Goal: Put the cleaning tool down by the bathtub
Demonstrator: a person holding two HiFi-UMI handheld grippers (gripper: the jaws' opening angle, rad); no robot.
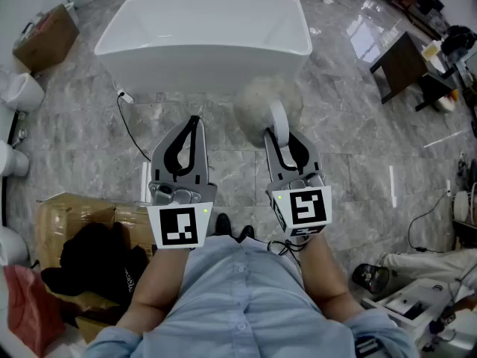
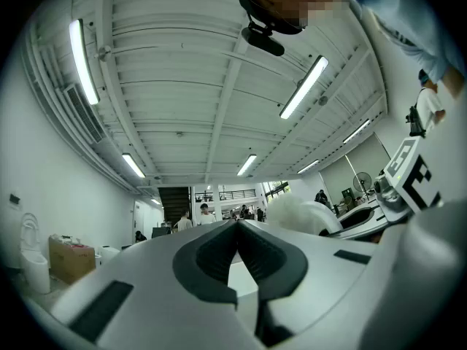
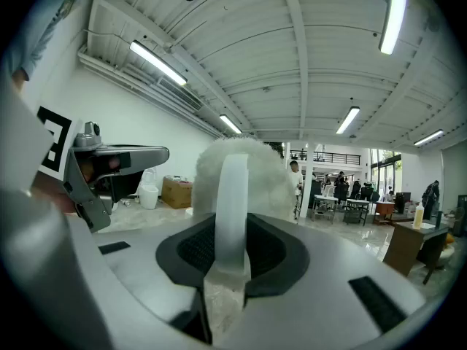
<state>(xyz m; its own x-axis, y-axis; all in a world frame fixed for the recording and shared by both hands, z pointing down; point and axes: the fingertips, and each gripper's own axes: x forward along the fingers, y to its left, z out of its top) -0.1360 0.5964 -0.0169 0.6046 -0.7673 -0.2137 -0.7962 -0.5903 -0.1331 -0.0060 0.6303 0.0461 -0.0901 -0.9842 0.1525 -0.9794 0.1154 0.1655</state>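
The white bathtub (image 1: 201, 32) stands on the grey marble floor ahead of me. My right gripper (image 1: 283, 136) is shut on the cleaning tool's white handle (image 1: 279, 121). The tool's fluffy white head (image 1: 261, 99) hangs in the air just short of the tub's near wall. In the right gripper view the handle (image 3: 232, 195) runs up between the jaws of my right gripper (image 3: 232, 224) to the fluffy head (image 3: 241, 166). My left gripper (image 1: 195, 119) hangs beside it, shut and empty. In the left gripper view my left gripper (image 2: 235, 223) has its tips touching.
A cardboard box (image 1: 45, 36) and toilets (image 1: 22, 92) stand at the left. Another box with black cloth (image 1: 89, 252) lies at the lower left. A black cable (image 1: 130, 129) trails from the tub. A dark table (image 1: 402, 66) is at the upper right, with clutter (image 1: 417, 297) at the lower right.
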